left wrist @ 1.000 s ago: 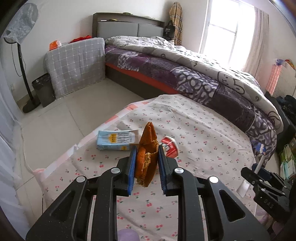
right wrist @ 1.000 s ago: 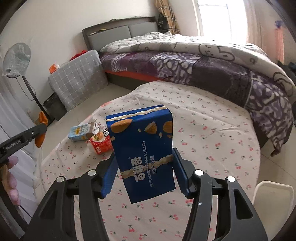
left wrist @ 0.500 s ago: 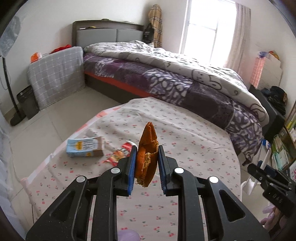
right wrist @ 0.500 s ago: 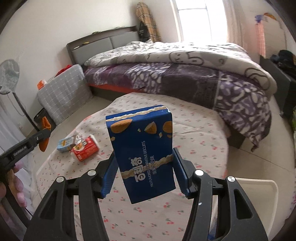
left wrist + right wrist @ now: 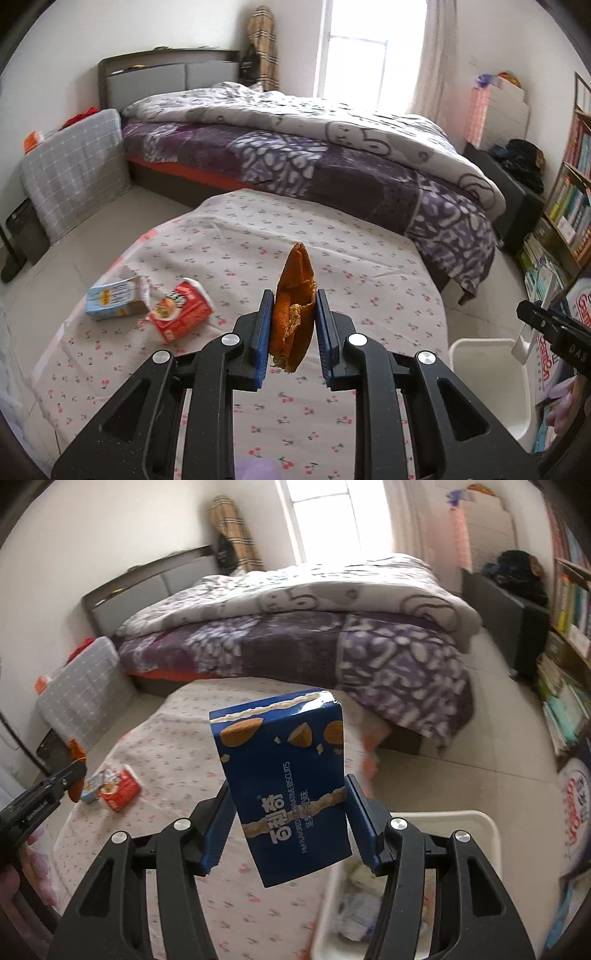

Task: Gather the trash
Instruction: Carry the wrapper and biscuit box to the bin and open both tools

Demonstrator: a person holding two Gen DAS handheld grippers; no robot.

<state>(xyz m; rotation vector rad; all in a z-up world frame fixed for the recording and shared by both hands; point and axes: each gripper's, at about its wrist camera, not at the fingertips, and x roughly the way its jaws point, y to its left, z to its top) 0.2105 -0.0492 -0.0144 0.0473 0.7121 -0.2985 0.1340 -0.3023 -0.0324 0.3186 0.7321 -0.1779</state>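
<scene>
My left gripper (image 5: 291, 328) is shut on an orange peel (image 5: 293, 306), held upright above the table with the flowered cloth (image 5: 258, 236). My right gripper (image 5: 288, 827) is shut on a blue biscuit box (image 5: 286, 775), lifted over the table's right side. A white bin (image 5: 476, 819) stands below and to the right of it, with some trash inside; the same bin (image 5: 487, 373) shows at the right of the left wrist view. Left on the cloth lie a red carton (image 5: 181, 314) and a light blue carton (image 5: 114, 297).
A bed with a purple and grey quilt (image 5: 332, 155) stands behind the table. A grey checked cover (image 5: 74, 162) leans at the left wall. Bookshelves (image 5: 569, 206) line the right side. Tiled floor lies between the table and the bed.
Both grippers have swung to the right with their loads. The two cartons have slid leftward in view, and the white bin has come into view at the right.
</scene>
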